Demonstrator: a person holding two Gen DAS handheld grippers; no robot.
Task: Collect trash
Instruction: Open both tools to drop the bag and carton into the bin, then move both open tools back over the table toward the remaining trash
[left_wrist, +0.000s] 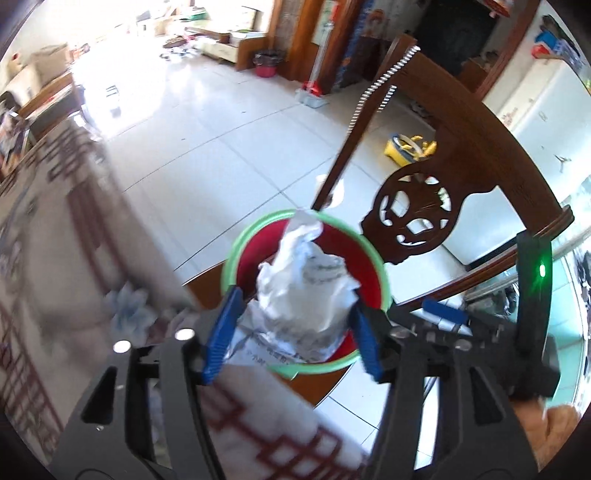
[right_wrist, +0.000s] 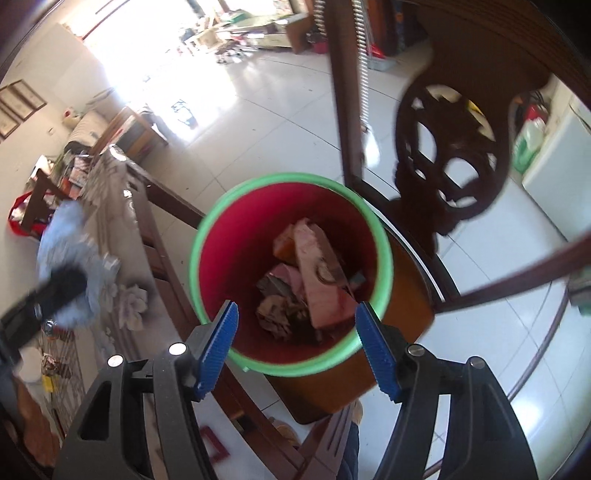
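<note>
In the left wrist view, the left claw (left_wrist: 291, 332) stands over a red bin with a green rim (left_wrist: 236, 243). Between its blue pads (left_wrist: 221, 332) is a crumpled white paper (left_wrist: 303, 288) with some grey print on it. The paper is a loose, wrinkled ball and one twisted end points up toward the far rim. The jaws stand apart and the paper fills most of the gap; the right pad seems to touch its edge, but I cannot tell if the left pad presses on it. A second piece of printed paper (left_wrist: 258, 347) lies lower, at the near rim. The bin stands on the seat of a dark carved wooden chair (left_wrist: 417, 214). On the left is the bench (left_wrist: 55, 221) with a red patterned cloth, blurred.

In the right wrist view, the right claw (right_wrist: 297, 339) is released, and nothing is between its pads. It looks down into the same bin (right_wrist: 207, 221). Inside lie a long pinkish box (right_wrist: 317, 273), an orange piece (right_wrist: 284, 242) behind it, and some dark crumpled scraps (right_wrist: 277, 310) at the bottom. The white paper ball is not seen here.
</note>
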